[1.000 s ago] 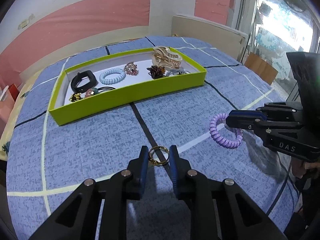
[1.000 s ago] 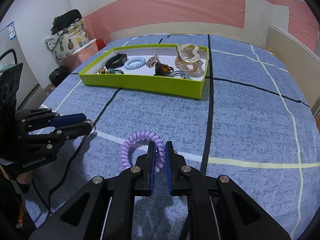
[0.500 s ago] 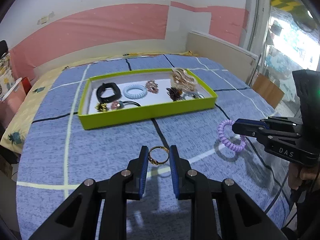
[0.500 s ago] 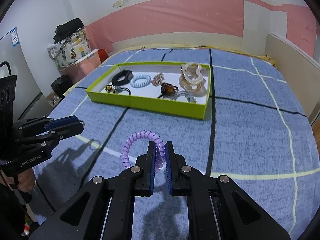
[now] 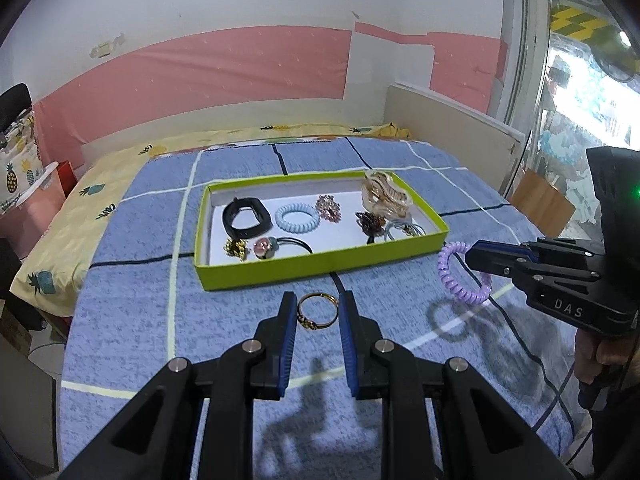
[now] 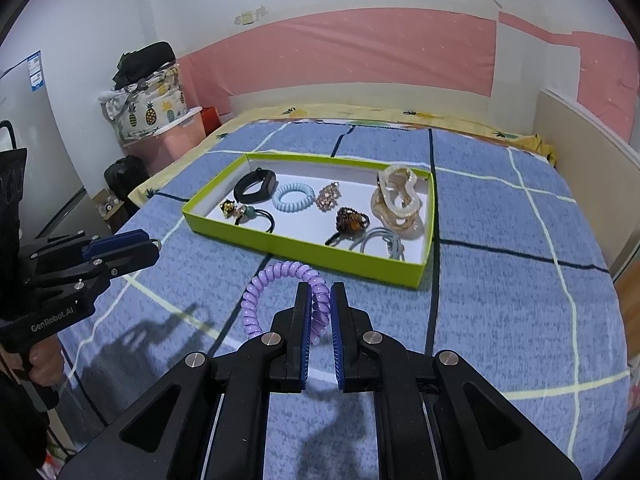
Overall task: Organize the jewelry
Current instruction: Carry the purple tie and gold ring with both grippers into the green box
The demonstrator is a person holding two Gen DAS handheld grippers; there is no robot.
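Note:
My left gripper (image 5: 318, 300) is shut on a thin gold ring (image 5: 309, 323), held upright above the blue checked bedspread (image 5: 132, 320). My right gripper (image 6: 320, 290) is shut on a purple spiral hair tie (image 6: 256, 292), which sticks out to the left of the fingers. In the left wrist view the right gripper (image 5: 470, 256) and its hair tie (image 5: 448, 276) hang at the right, beside the near right corner of the green box (image 5: 320, 266). The box (image 6: 304, 250) lies ahead of both grippers. It holds a black band (image 5: 246, 220), a pale blue spiral tie (image 5: 298, 218), a claw clip (image 6: 398, 200) and several small pieces.
The bed ends in a beige board (image 5: 452, 128) at the right and a yellow pineapple sheet (image 5: 80, 208) at the left. A pink bin with a pineapple bag (image 6: 152, 116) stands past the left edge. A hand (image 5: 600, 356) grips the right gripper's handle.
Both grippers have risen above the bedspread with their items still held, and the green box now looks farther off and more centred. Shadows of both grippers now fall on the cover.

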